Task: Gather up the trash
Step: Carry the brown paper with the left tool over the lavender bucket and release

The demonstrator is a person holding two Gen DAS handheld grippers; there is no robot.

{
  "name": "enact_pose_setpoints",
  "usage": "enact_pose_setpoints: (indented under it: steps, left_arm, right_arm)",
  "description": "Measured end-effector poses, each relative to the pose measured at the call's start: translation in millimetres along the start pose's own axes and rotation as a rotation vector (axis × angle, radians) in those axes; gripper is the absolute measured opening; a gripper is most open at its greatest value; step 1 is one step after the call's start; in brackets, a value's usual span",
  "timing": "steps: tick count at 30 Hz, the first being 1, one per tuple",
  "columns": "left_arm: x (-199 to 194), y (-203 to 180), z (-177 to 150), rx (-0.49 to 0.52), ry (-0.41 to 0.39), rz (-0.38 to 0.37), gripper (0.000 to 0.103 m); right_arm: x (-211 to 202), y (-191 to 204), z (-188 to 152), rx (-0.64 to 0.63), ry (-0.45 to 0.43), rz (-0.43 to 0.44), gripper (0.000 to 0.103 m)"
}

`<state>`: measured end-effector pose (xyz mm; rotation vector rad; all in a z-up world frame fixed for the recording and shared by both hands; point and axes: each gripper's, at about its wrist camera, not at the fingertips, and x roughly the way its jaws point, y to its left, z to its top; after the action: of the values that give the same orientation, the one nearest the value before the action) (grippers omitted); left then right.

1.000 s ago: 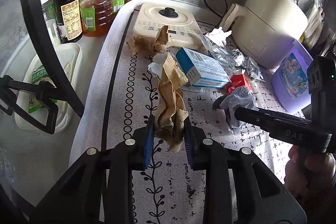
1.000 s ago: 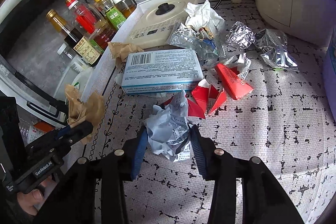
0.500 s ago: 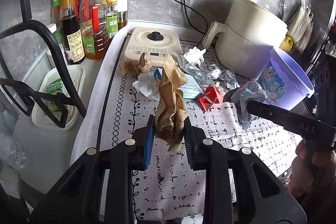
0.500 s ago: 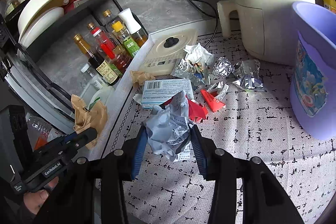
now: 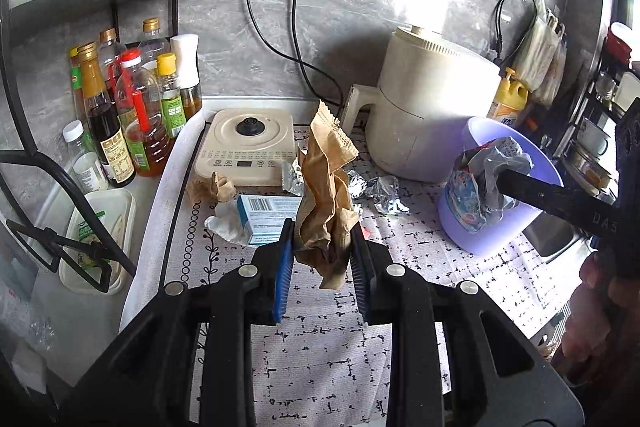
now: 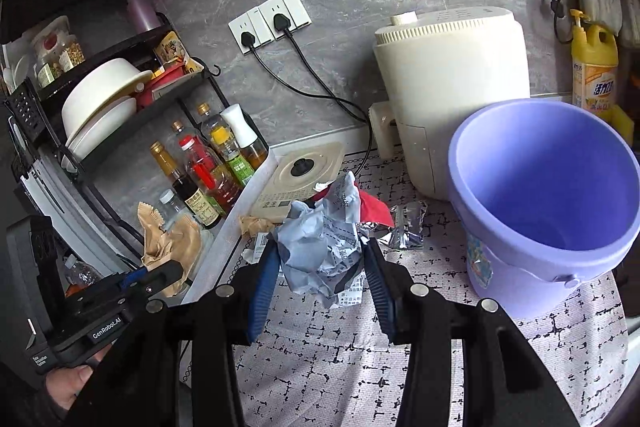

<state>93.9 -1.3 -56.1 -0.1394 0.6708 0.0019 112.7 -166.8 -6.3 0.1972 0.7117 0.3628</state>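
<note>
1. Far left, off the mat: a rack with sauce bottles behind it and a white lidded tub below. None of that is mine to collect.
2. My left gripper is clamped on a crumpled brown paper bag, held above the patterned mat. The pads pinch its lower, wadded part; the serrated top stands free above. It looks feather-light, soft and springy, so I judge the wad the right place to hold: the loose top would just fold away.
3. Below and behind it on the mat lies what I take for the remaining trash: a second brown scrap, a white tissue, a blue-and-white box and silvery foil wrappers. The box is stiff and should be taken across its narrow sides; the foil is slick and thin, best pinched at a bunched fold.
4. My right gripper is closed on a ball of grey-blue printed paper. It is light and compressible too, and gripped at its thickest part, so I expect no slip.
5. To the right stands the lilac bucket, upright, its visible inside bare. From the left camera the grey paper hangs about at its rim; I cannot tell whether it is over the opening.
</note>
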Motion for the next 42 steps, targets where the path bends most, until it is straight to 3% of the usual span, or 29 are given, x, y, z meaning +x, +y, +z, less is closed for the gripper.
enact_pose_setpoints:
  steps: [16,17,18,19,21,25,30,42]
  left_arm:
    - [23.3,-63.7,31.9,0.005,-0.028,-0.102,0.026]
    - [24.0,-65.7,33.7,0.007,-0.03,-0.104,0.026]
    - [24.2,-66.9,35.9,0.008,-0.033,-0.108,0.026]
    - [23.7,-68.2,38.0,0.007,-0.037,-0.114,0.026]
    - [22.6,-72.6,42.2,0.028,-0.048,-0.111,0.026]
    - [27.3,-83.1,48.9,0.052,-0.039,-0.149,0.027]
    - [37.9,-105.0,56.7,0.088,-0.035,-0.207,0.027]
    - [65.5,-197.0,80.2,0.228,-0.033,-0.401,0.027]
  right_arm:
    - [-39.6,-77.2,56.6,0.02,-0.121,-0.16,0.045]
    - [-37.7,-79.4,58.7,0.016,-0.12,-0.18,0.047]
    - [-35.4,-82.9,60.5,0.018,-0.116,-0.193,0.057]
    - [-35.4,-87.3,61.8,0.03,-0.117,-0.194,0.075]
    - [-42.4,-93.3,62.0,0.047,-0.139,-0.209,0.08]
    - [-56.4,-102.8,55.2,0.076,-0.154,-0.231,0.086]
    - [-79.9,-114.6,42.6,0.118,-0.164,-0.266,0.087]
    - [-168.7,-154.5,-6.5,0.238,-0.215,-0.446,0.091]
